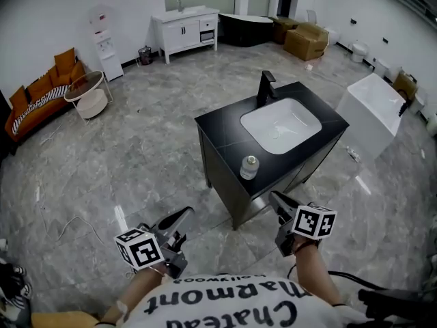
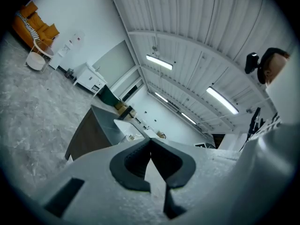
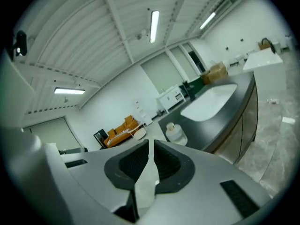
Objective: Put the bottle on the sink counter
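A small clear bottle (image 1: 250, 167) with a pale cap stands upright on the black sink counter (image 1: 218, 125), at its near front corner, beside the white basin (image 1: 280, 125) and away from the black faucet (image 1: 266, 87). My right gripper (image 1: 274, 198) is held low in front of the counter, short of the bottle, with its jaws shut on nothing. In the right gripper view the bottle (image 3: 176, 132) stands just beyond the shut right gripper (image 3: 151, 144). My left gripper (image 1: 186, 212) hangs over the floor left of the cabinet. The left gripper (image 2: 150, 142) is also shut and empty.
A white freestanding tub (image 1: 372, 115) stands right of the counter. At the back are a white vanity (image 1: 184, 29) and cardboard boxes (image 1: 306, 41). An orange sofa (image 1: 41, 94) and a round side table (image 1: 89, 94) sit far left. A thin cable (image 1: 68, 224) lies on the marble floor.
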{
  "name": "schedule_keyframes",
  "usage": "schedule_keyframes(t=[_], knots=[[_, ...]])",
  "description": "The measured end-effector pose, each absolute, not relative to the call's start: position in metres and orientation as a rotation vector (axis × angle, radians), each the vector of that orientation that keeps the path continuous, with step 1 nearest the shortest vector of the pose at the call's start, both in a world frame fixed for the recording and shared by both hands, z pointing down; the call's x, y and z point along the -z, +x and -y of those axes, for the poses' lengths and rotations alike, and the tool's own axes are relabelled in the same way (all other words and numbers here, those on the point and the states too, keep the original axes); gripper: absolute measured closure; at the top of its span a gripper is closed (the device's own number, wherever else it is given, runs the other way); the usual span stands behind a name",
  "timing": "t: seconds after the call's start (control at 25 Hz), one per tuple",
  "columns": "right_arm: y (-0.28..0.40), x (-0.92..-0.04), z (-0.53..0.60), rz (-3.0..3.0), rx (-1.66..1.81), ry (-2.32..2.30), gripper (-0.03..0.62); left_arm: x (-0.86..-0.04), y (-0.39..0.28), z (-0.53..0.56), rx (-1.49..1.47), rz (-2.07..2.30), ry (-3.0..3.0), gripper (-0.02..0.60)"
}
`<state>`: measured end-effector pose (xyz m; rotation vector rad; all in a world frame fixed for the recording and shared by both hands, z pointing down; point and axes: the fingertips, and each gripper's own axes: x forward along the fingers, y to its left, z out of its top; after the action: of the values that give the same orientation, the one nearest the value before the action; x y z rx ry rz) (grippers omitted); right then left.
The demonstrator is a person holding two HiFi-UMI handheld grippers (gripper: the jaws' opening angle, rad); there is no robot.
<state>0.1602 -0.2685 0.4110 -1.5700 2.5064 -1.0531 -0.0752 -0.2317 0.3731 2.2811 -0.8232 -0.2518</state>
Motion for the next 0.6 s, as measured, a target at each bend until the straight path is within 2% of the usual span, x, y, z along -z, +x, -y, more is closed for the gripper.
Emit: schedule_keyframes(t=[0.28,0.6], knots=[[0.159,-0.313,0.226,-2.458,0.474,-1.885,0.556,-0.312,-0.094,0.218,0.37,0.849,2.423,0.566],[0.125,-0.305,0.157,-2.35,0.394,-2.04,0.567,-0.305,-0.133,0.183,0.39,0.765,2.469,0.566]])
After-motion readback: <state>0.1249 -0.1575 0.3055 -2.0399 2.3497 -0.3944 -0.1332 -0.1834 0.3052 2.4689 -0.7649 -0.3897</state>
